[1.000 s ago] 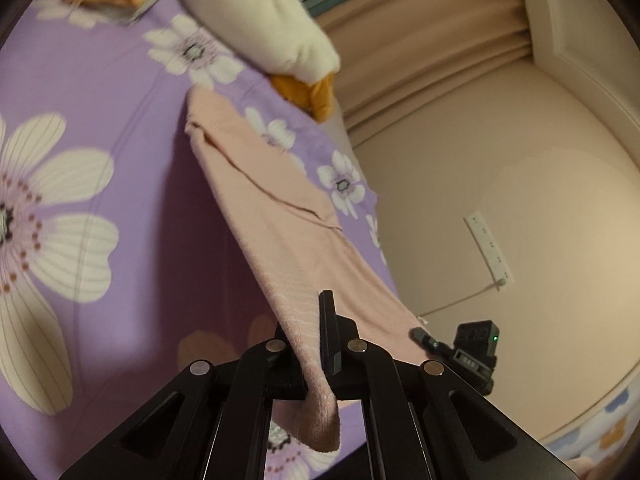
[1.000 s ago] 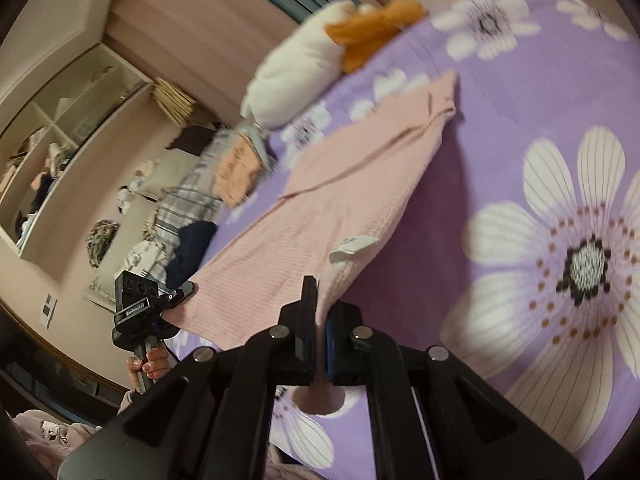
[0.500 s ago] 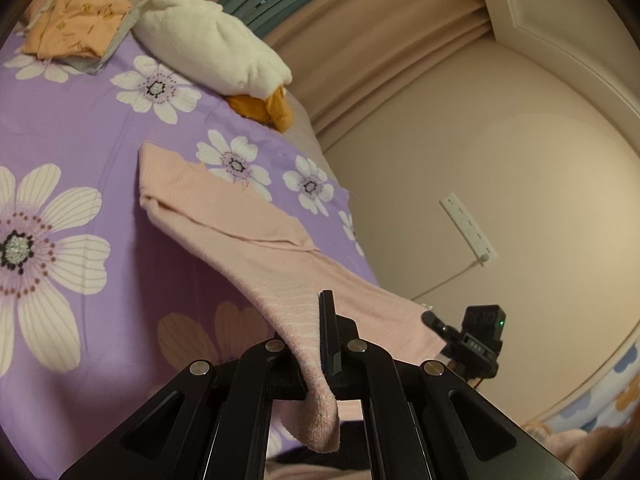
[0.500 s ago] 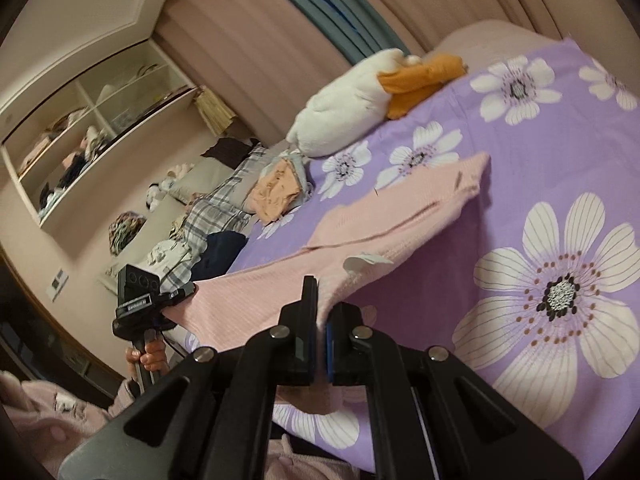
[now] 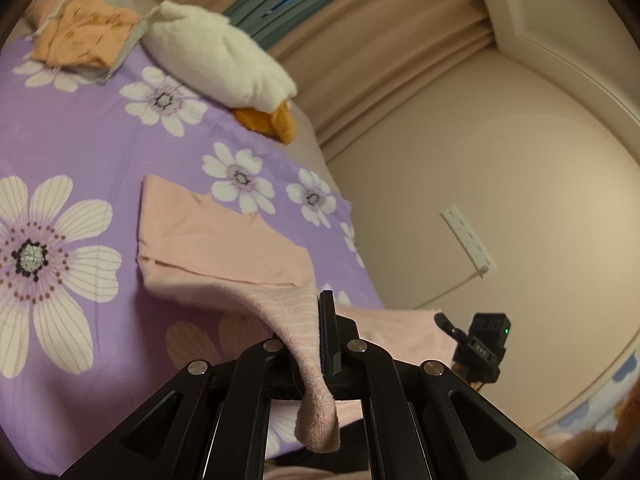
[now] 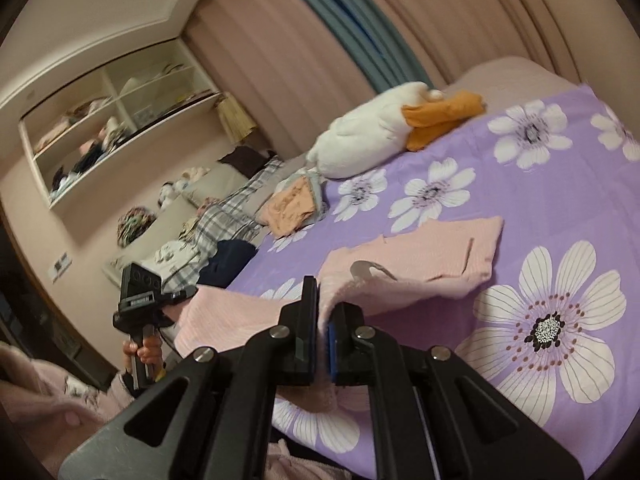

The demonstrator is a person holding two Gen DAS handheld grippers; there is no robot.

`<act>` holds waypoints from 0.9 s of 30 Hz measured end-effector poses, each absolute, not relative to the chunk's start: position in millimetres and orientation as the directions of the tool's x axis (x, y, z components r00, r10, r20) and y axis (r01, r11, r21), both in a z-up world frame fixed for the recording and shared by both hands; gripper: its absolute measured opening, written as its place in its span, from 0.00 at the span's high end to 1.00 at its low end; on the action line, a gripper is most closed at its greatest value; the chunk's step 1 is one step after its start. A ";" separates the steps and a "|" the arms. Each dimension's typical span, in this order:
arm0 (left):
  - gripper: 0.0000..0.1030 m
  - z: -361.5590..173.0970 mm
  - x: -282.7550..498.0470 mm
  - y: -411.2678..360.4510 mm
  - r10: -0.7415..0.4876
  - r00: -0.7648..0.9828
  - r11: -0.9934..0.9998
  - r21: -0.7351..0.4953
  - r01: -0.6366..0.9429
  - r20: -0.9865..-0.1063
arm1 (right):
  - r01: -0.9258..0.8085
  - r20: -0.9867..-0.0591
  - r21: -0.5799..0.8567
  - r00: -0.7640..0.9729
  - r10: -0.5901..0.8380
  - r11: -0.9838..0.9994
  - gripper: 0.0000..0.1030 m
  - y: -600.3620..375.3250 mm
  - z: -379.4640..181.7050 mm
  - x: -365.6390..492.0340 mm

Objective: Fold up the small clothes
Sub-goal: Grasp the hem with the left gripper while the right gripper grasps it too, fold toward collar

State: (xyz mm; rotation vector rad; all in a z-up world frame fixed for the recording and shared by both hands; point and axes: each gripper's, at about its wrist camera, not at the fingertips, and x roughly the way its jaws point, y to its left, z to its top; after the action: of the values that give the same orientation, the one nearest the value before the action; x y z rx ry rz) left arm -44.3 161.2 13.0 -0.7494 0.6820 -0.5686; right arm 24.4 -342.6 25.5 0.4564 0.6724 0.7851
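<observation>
Garment: pink knit top, far end lying on purple floral bedspread, near end lifted, stretched between two grippers. Left gripper: jaws closed on one near corner. Right gripper: jaws pinched on other corner. White plush duck, folded orange clothes beyond.

I see one pink ribbed garment, its far end lying flat and partly folded over itself on the purple flowered bedspread, its near edge lifted off the bed, stretched taut, both corners pinched.
</observation>
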 end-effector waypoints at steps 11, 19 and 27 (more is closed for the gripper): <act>1.00 -26.1 43.5 177.4 -0.650 0.628 0.607 -0.790 0.089 -0.428 | -0.363 -0.407 0.683 0.531 0.743 0.634 0.93 -337.3 -11.2 103.4; 1.00 -57.3 96.8 181.1 -0.637 0.589 0.614 -0.789 -0.004 -0.498 | -0.260 -0.448 0.722 0.531 0.719 0.641 0.93 -338.9 -40.6 160.4; 1.00 -85.4 136.9 179.7 -0.627 0.542 0.622 -0.778 -0.085 -0.560 | -0.140 -0.517 0.743 0.500 0.695 0.654 0.93 -337.8 -78.5 199.9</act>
State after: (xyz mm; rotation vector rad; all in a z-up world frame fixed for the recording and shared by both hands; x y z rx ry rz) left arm 136.9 179.7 -85.4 -0.8608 0.9626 -0.3739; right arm 199.9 -337.8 -78.5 0.6953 0.9156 0.5574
